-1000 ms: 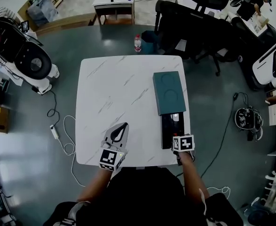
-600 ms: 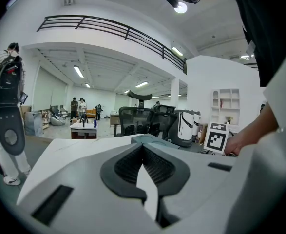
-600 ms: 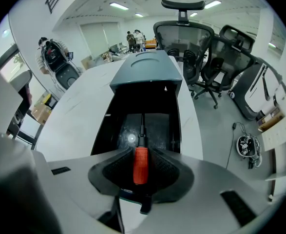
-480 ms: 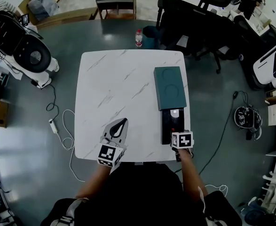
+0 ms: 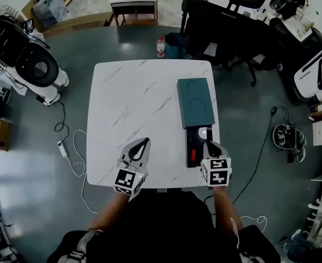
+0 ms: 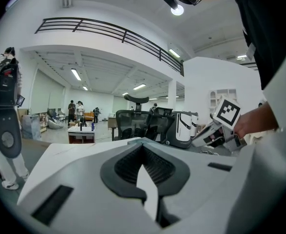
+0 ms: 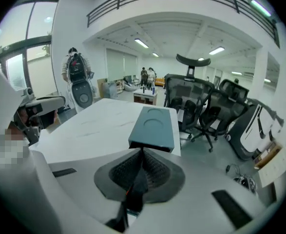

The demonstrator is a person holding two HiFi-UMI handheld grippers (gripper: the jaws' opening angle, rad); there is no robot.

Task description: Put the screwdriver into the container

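Observation:
A long black container [image 5: 197, 141] lies open at the table's front right, and its teal lid [image 5: 195, 102] [image 7: 152, 126] sits slid back beyond it. The screwdriver [image 5: 192, 156] lies inside, its red part showing near the front left corner. My right gripper [image 5: 211, 148] [image 7: 143, 151] hangs over the container's right rim. Its jaws are closing and stand nearly together with nothing held; the thin gap shows only dark container and a red speck. My left gripper [image 5: 140, 147] [image 6: 143, 146] rests shut and empty on the white table [image 5: 133, 108], left of the container.
Black office chairs [image 5: 221, 29] stand behind the table's far right. A water bottle [image 5: 160, 48] is on the floor at the far edge. A white robot base [image 5: 37, 67] and cables [image 5: 67, 147] are on the left, with more cables [image 5: 287, 138] on the right.
My right gripper has pulled back toward me and to the right, off the black container. The red part of the screwdriver now shows inside it. The left gripper stays put.

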